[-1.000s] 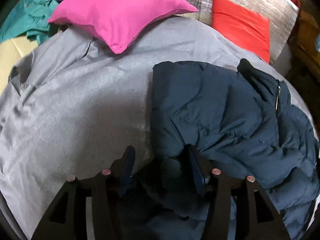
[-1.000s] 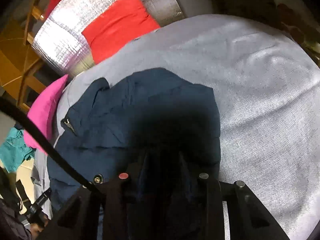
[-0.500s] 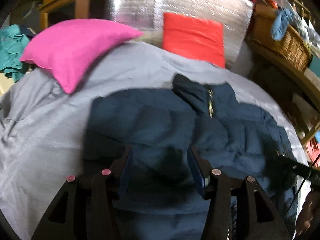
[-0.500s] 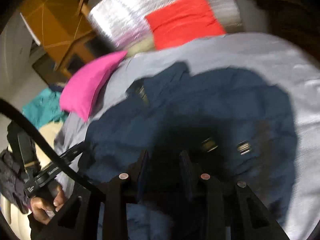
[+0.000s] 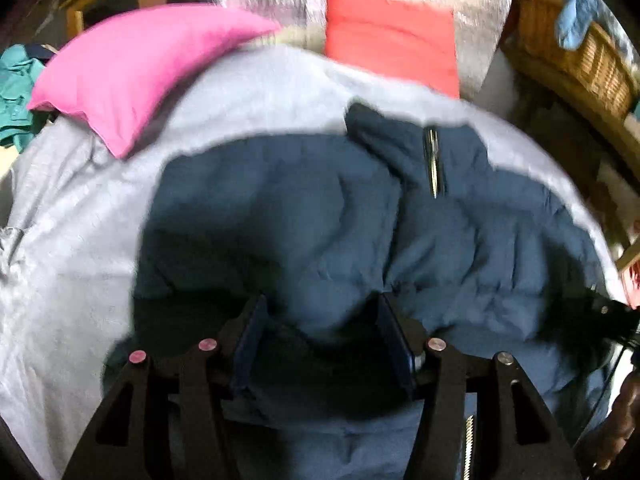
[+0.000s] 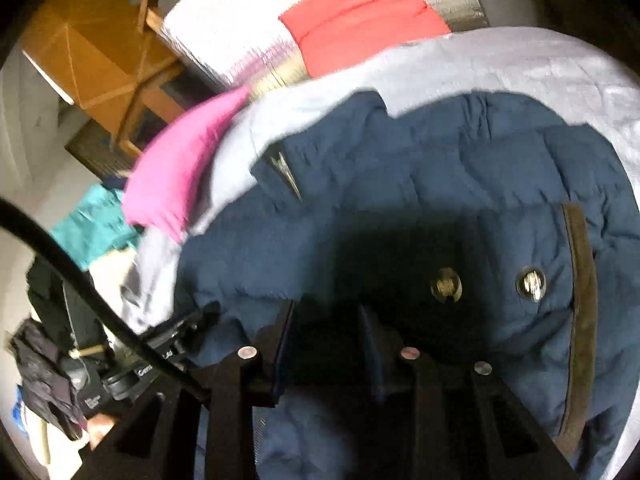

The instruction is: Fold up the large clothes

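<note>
Navy puffer jacket (image 5: 320,216) lies spread mid-bed on the grey bedspread (image 5: 72,248), collar toward the pink pillow (image 5: 132,68). Left gripper (image 5: 320,344) holds jaws wide, a fabric bulge between them, grip unclear. Right gripper (image 6: 326,344), jaws part-open over the hem, likely positioned for folding; hold unclear.

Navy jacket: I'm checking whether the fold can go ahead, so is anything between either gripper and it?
Nothing visible is. The navy jacket bulges up between the open fingers of the left gripper. It also lies right under the right gripper, whose jaws are parted too. The pink pillow lies apart.
</note>
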`<state>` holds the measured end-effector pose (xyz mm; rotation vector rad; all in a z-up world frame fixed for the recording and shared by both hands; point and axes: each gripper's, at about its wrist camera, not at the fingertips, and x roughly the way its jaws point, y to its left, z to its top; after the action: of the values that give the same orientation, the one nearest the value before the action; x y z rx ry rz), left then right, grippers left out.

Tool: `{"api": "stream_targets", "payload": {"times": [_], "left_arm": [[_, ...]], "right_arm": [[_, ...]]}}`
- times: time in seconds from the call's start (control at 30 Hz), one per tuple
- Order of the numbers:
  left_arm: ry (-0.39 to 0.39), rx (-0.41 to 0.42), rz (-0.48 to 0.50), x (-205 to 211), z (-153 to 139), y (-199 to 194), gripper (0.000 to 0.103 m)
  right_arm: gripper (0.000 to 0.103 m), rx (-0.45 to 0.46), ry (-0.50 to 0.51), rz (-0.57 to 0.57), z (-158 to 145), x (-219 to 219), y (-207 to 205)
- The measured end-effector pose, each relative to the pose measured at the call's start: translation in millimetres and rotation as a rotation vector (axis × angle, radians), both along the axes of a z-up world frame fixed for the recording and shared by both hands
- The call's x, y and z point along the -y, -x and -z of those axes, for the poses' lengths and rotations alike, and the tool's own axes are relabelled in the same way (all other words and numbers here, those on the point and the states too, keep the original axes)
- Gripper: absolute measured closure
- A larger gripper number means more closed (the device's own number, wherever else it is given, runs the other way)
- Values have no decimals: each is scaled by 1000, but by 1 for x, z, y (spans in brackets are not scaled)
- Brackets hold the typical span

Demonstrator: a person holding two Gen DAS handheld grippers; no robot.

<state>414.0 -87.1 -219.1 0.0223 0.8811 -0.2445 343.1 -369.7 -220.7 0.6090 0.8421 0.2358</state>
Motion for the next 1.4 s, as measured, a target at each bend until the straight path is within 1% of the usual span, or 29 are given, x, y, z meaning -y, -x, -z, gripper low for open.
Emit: {"api": "stream_targets", "payload": {"times": [0.07,0.1,0.17,0.23,0.27,0.33,0.37,0.43,0.5,0.53,0.6,0.67,0.73,0.77,0.83,0.87,0.9,1.0,1.1,1.13,1.17,1.23,1.27,1.3,1.33,1.4], "left_arm": [[-28,48,-39,-8,-6,-5,44],[-43,58,-59,-11,-7,-6,44],[-67,28,-87,-18,1,-12,45],[-69,-38,-97,-24,18,-20,44],[-66,-44,-92,-25,23,-20,44],[-95,-38,-81,-22,20,-19,44],[-98,-35,-78,-22,17,-17,44],[-59,-30,-82,-26,10,-13,44],[-12,-18,-83,-31,1,-9,44],[-6,-8,-80,-32,-3,-6,44],[-28,2,-68,-32,-6,0,44],[-53,-15,-60,-29,-3,3,44],[-117,-73,-43,-20,13,2,44],[-136,-74,-34,-16,19,0,44],[-173,-55,-23,-11,19,5,44],[-169,-54,-24,-11,16,7,44],[-149,-50,-27,-14,11,9,44],[-86,-7,-57,-31,-6,19,44],[-64,59,-117,-52,-22,24,44],[-64,70,-142,-62,-24,22,44],[-67,68,-172,-71,-23,20,44],[-85,31,-215,-86,-14,8,44],[-96,14,-226,-88,-8,5,44],[-120,-24,-235,-91,3,-1,44],[-128,-47,-232,-92,10,-4,44],[-122,-60,-218,-93,18,-7,44]], "right_arm": [[68,15,-7,21,-2,2,-4],[67,17,-11,30,0,1,-10],[68,-6,-3,56,8,0,-18],[68,-30,7,54,14,-2,-23],[68,-32,20,45,14,-5,-24],[68,-35,31,37,11,-6,-22],[66,-37,20,34,9,-5,-22],[67,-23,-16,26,1,-2,-13],[67,5,-24,2,-9,-3,-3],[67,19,-16,-22,-15,-7,3],[67,24,-3,-66,-20,-16,11],[67,-14,-23,-118,-14,-25,16],[68,-92,7,-149,0,-34,16],[68,-121,26,-157,7,-37,14],[68,-131,33,-167,10,-38,13],[68,-133,32,-169,7,-36,14],[68,-127,28,-165,1,-32,16],[68,-59,10,-104,-19,-8,27],[68,18,-24,48,-36,39,45],[66,34,-45,110,-38,58,51],[66,34,-66,167,-37,76,54],[66,11,-100,241,-30,97,58],[66,1,-115,257,-25,103,58],[66,-19,-134,267,-19,108,55],[66,-59,-151,275,-9,111,51],[66,-123,-157,279,8,112,44]]}}
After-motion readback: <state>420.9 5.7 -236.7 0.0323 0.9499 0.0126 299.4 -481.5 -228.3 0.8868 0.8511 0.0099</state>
